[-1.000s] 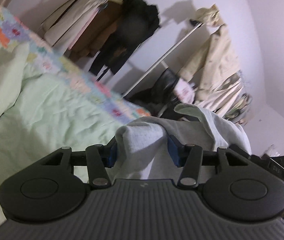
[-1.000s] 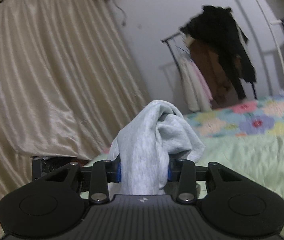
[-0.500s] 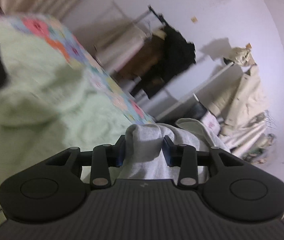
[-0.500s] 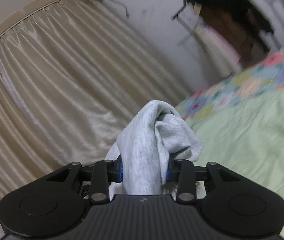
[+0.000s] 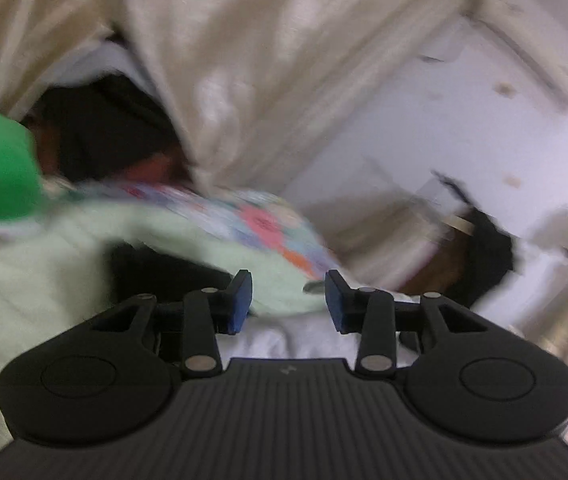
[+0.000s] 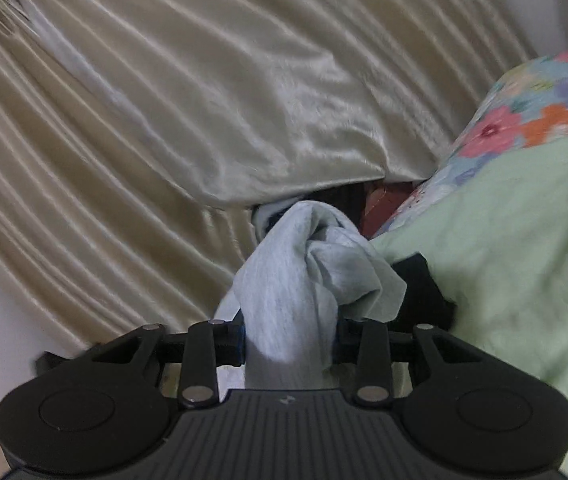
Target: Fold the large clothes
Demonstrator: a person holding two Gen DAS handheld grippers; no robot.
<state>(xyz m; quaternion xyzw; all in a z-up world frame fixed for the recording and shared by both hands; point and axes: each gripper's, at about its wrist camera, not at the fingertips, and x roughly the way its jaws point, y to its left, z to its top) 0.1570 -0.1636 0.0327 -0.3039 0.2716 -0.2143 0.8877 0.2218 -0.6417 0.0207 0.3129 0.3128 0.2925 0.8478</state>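
The right gripper (image 6: 289,342) has its jaws closed on a bunched fold of the grey garment (image 6: 304,264). The cloth fills the gap between the pads and stands up and forward out of them as a twisted knot. A loose flap hangs toward the right finger. The rest of the garment drops below the jaws and out of view.

The left gripper (image 5: 288,300) has its jaws parted, and nothing sits between the blue pads (image 5: 241,307). A pale band (image 5: 296,336) lies just beneath and behind the gap. It may be part of the garment, but motion blur in the left wrist view prevents confirmation.

Governing relation: the garment is secured at one point only, on the right side. Its free length hangs down from that grip, so its long axis is judged to run downward from the right jaws toward the bed (image 6: 516,264). The left gripper is the free one and is judged to take the next grip.

- The bed, with green sheet and floral quilt (image 6: 540,112), lies right of the right gripper and ahead of the left.
- A dark item (image 6: 424,292) lies on the sheet just right of the held bunch.
- The curtain (image 6: 164,112) fills the background beyond the bed edge.

The second grip is best taken on a hem or corner well apart from the right grip. The cloth is limp and will sag between grips.

Risk: closing on the sheet instead of the garment.
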